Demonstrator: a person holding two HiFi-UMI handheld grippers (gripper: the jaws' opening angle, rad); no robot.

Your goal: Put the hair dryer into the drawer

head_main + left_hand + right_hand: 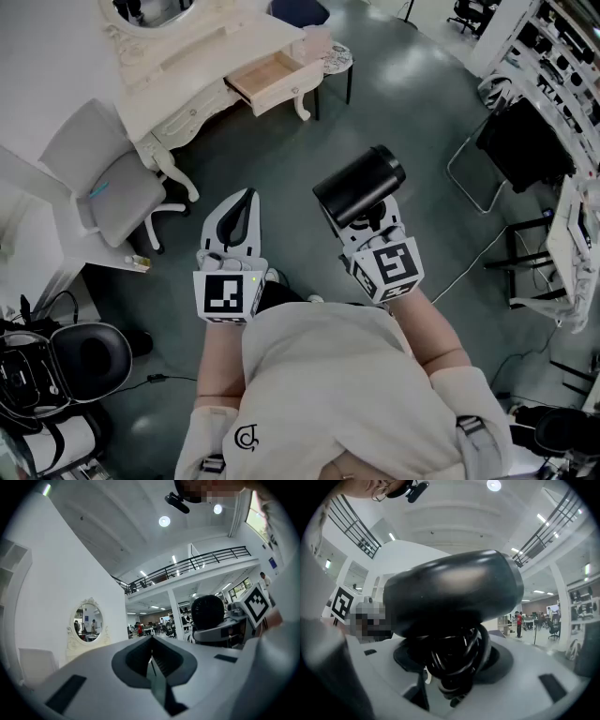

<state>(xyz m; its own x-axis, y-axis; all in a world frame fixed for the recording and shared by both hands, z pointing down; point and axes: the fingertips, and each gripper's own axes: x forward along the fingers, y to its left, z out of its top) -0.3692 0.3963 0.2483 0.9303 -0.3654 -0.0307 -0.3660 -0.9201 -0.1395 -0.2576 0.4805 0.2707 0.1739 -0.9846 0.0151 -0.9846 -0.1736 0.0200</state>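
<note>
Hair dryer [361, 185]: matte black, smooth cylindrical barrel, glossy cord coiled round the handle. Handle w/ cord is clamped between the wide-set jaws of the right hand-held gripper [364, 221], barrel above the jaws. It is held over the grey floor [412, 103], well apart from the open wood-lined drawer [267, 80] of the white carved vanity [187, 56]. Left hand-held gripper [242, 202]: jaws pressed together, nothing held.

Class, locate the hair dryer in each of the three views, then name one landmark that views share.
Head view: hair dryer right of centre, above a marker cube.
Left gripper view: right of centre, dark rounded end.
Right gripper view: fills the middle, cord coiled beneath.
Shared landmark: that marker cube, also in the left gripper view.
</note>
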